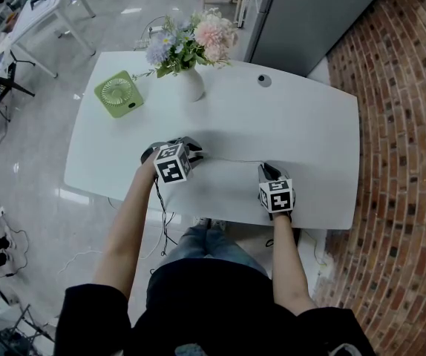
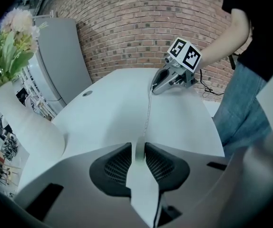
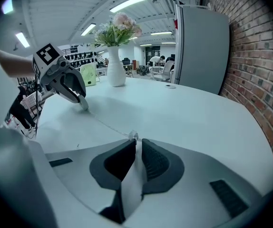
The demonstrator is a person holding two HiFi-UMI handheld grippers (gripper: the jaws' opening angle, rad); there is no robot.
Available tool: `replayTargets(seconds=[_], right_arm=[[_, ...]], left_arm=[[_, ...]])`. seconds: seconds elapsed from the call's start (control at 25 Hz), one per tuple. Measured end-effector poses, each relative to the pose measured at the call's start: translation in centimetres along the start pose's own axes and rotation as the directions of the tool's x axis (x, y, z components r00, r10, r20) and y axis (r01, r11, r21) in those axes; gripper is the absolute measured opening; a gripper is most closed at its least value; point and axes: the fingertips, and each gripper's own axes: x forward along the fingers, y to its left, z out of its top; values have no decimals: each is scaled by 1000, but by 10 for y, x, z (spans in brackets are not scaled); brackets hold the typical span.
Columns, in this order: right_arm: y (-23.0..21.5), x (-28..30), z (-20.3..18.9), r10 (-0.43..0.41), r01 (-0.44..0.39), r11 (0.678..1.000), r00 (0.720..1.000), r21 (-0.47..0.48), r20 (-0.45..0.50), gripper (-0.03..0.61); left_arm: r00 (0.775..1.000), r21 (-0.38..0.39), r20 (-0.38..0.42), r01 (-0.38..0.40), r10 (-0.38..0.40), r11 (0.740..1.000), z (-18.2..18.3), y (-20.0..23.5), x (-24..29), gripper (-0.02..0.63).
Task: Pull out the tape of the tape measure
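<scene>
The tape measure's small pale case stands on the white table between the jaws of my left gripper. A thin light gap shows beside it, so the pads are not pressing on it. The thin tape runs across the table from the case to my right gripper, which is shut on the tape's end hook. In the head view my left gripper points right and my right gripper points away from me. The two are about a forearm's length apart.
A white vase of flowers and a green desk fan stand at the table's far left. A round cable hole lies at the far edge. Behind it stands a grey cabinet, and there is brick on the right.
</scene>
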Motion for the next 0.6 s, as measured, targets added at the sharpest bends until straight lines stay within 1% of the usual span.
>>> replayTargets(seconds=[0.16,0.28,0.44,0.6], right_arm=[[-1,-1,-1,-6,6,1000,1000,11,1,51],[-4,-2,-1,-14,13,999,1000,31,9,96],[-7,-7,2,-17,16,998,1000,58,25,103],[-6,-8,3,-14,12,998,999,63,32,103]], left_arm=[[1000,-2,3,-4,4,1000,1,0,1,128],[1000,-13,16,-9,9,1000,3,0,0,135],[999,-27,39,-25,26,999,7,1,-3,137],[998,-30,49,-28,30,999,9,2,-5,135]])
